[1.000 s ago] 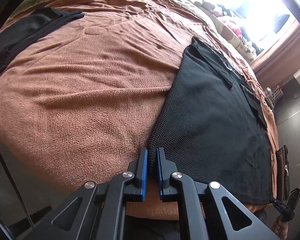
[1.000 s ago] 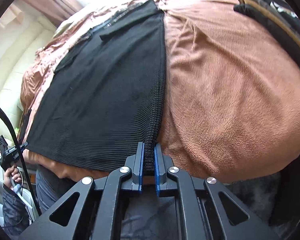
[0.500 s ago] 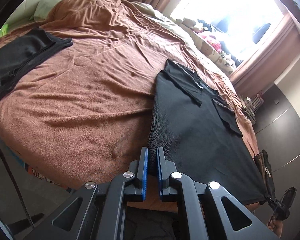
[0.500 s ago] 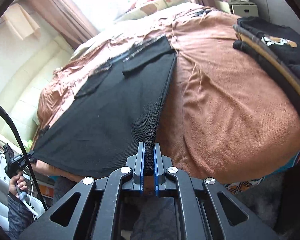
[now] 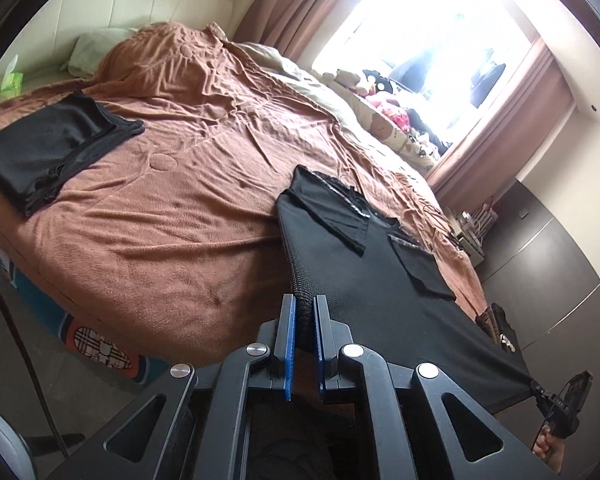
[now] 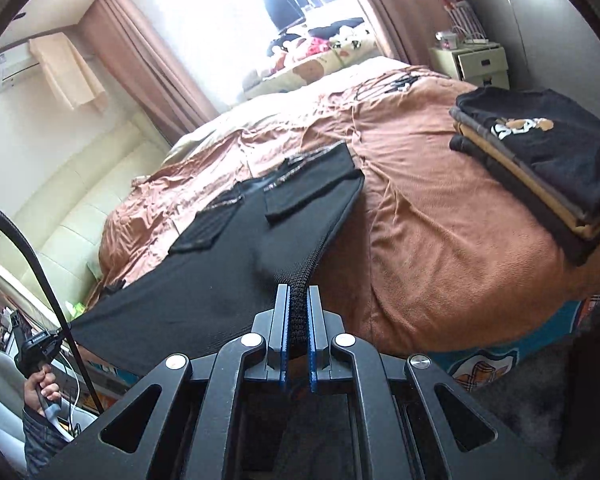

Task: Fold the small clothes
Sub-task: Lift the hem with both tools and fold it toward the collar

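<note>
Here, clamped hard: left gripper (image 5: 305, 322) with its blue-padded jaws pinched on the ribbed hem corner of the black knit short-sleeved top (image 5: 388, 280), right gripper (image 6: 298, 320) likewise nipped on the opposite hem corner, seen in the right wrist view. Hem raised off the bed and drawn taut between the two; collar end and both tucked-in sleeves lying flat on the rust-brown fleece blanket (image 5: 172, 216), out toward one o'clock in the left view and eleven o'clock in the right. Likely mid-fold, hem bound for the collar. Risks from here, judged only: thin bite on stretchy rib, so a corner slipping free under too much tension; uneven travel of the two hands skewing the fold; dragging rather than lifting, pulling the collar end toward the bed edge and undoing the sleeve tucks; slack letting the middle sag and crease. Farther out: folded black garment (image 5: 52, 148) at ten o'clock in the left view, stack of folded shirts (image 6: 540, 160) at two o'clock in the right, both well apart from the work.
</note>
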`<action>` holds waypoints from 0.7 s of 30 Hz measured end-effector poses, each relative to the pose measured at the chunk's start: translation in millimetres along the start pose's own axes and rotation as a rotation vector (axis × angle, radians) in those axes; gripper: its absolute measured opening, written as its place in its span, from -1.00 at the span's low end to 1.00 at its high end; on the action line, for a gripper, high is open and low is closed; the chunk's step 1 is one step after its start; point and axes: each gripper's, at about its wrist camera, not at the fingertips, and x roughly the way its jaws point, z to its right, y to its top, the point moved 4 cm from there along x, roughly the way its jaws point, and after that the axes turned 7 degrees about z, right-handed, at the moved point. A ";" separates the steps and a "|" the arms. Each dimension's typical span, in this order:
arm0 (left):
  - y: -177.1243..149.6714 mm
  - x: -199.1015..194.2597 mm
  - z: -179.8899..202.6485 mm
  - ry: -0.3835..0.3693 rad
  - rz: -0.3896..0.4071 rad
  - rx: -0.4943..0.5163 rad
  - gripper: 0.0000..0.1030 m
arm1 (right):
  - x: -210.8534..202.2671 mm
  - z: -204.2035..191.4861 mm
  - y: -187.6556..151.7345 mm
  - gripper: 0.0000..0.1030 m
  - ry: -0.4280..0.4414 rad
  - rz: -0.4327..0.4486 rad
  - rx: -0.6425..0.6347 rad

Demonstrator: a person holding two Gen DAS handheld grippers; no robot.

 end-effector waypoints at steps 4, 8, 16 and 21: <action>-0.2 -24.4 5.0 -0.023 0.036 0.007 -0.85 | -26.9 -5.9 -3.0 -0.93 0.014 0.037 -0.009; 0.2 -47.9 12.6 -0.048 0.070 0.018 -0.85 | -49.5 -6.8 -8.4 -0.93 0.032 0.071 -0.009; -1.3 -84.7 22.1 -0.090 0.119 0.034 -0.85 | -67.3 3.0 -12.4 -0.93 0.029 0.103 0.000; 1.8 -86.6 20.4 -0.098 0.136 0.020 -0.85 | -56.0 5.4 -1.1 -0.93 0.025 0.104 0.001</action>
